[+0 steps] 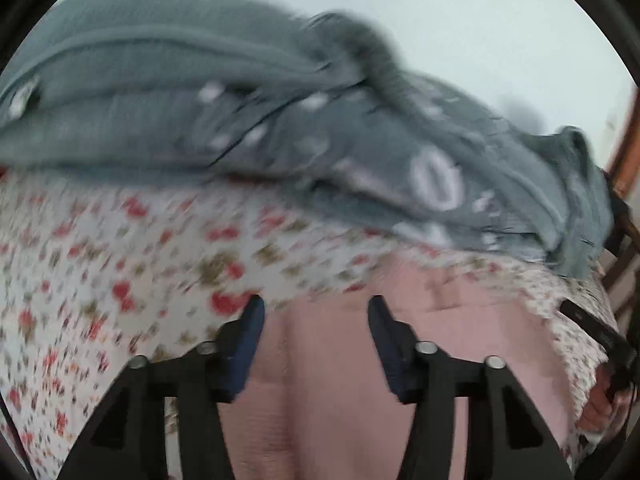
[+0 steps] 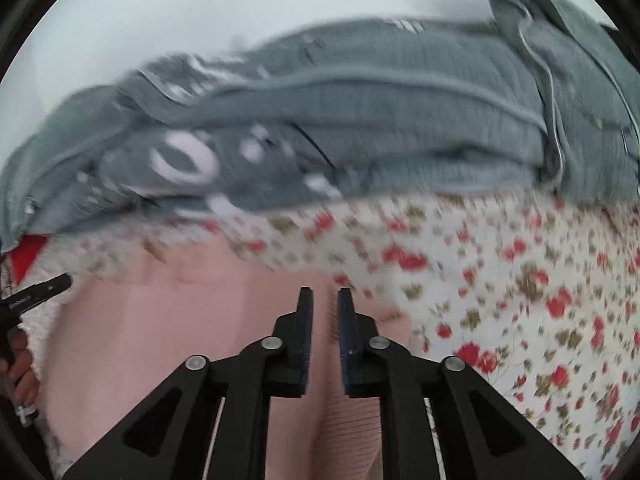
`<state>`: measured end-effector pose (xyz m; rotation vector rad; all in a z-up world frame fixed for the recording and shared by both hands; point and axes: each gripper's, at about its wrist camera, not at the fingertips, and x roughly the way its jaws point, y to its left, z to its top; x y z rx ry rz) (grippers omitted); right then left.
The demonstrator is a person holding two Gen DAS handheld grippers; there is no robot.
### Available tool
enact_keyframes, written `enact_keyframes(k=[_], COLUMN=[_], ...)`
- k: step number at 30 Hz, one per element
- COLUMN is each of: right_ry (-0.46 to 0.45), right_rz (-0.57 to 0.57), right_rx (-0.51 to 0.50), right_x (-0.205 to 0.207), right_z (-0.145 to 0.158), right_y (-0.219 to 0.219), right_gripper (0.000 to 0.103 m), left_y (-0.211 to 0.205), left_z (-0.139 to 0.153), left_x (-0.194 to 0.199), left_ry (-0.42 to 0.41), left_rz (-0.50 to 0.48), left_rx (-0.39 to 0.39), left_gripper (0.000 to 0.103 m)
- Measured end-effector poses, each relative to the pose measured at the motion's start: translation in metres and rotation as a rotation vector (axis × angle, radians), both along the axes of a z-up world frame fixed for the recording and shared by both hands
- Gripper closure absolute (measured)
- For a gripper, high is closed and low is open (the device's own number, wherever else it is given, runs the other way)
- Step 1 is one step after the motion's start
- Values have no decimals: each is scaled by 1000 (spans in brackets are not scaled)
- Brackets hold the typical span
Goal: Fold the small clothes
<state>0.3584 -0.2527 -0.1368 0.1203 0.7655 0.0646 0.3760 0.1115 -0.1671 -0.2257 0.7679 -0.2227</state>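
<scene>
A pink ribbed garment (image 1: 320, 380) lies flat on a floral cloth (image 1: 100, 280), right under both grippers. My left gripper (image 1: 317, 312) hangs just above it, jaws wide open with nothing between the pads. In the right wrist view the same pink garment (image 2: 160, 340) fills the lower middle. My right gripper (image 2: 325, 294) hovers over its right part with the jaws a narrow slit apart; pink fabric shows through the gap, and the pads do not seem to press on it. Both views are blurred.
A heap of grey garments (image 1: 240, 112) with white print lies beyond the pink one, also seen as the grey heap (image 2: 360, 120). A hand with the other gripper (image 2: 36, 292) shows at the left edge. Wooden furniture (image 1: 624, 168) stands at the right. A red scrap (image 2: 28, 254) peeks out under the heap.
</scene>
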Motion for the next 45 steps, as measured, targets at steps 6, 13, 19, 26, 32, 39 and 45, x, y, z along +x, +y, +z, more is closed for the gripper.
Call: enact_keyframes(k=[6, 13, 19, 26, 32, 39, 45], right_ry=[97, 148, 136, 136, 136, 137, 136], right_rz=[58, -39, -33, -16, -10, -1, 0], right_rx=[-88, 89, 111, 71, 60, 56, 55], right_x=[35, 37, 36, 36, 36, 37, 37], right_z=[-39, -65, -65, -67, -67, -67, -67], right_y=[34, -4, -11, -2, -2, -1, -1], right_gripper=[73, 78, 76, 70, 68, 66, 65], left_y=[-44, -22, -24, -29, -28, -28, -29], left_z=[-32, -53, -55, -52, -54, -54, -55], left_x=[16, 17, 21, 16, 18, 19, 18], left_ry=[25, 61, 62, 59, 61, 64, 65], left_rz=[-72, -84, -114, -115, -117, -119, -123], left_rx=[184, 103, 73, 83, 81, 85, 83], left_gripper=[49, 44, 37, 37, 35, 32, 31])
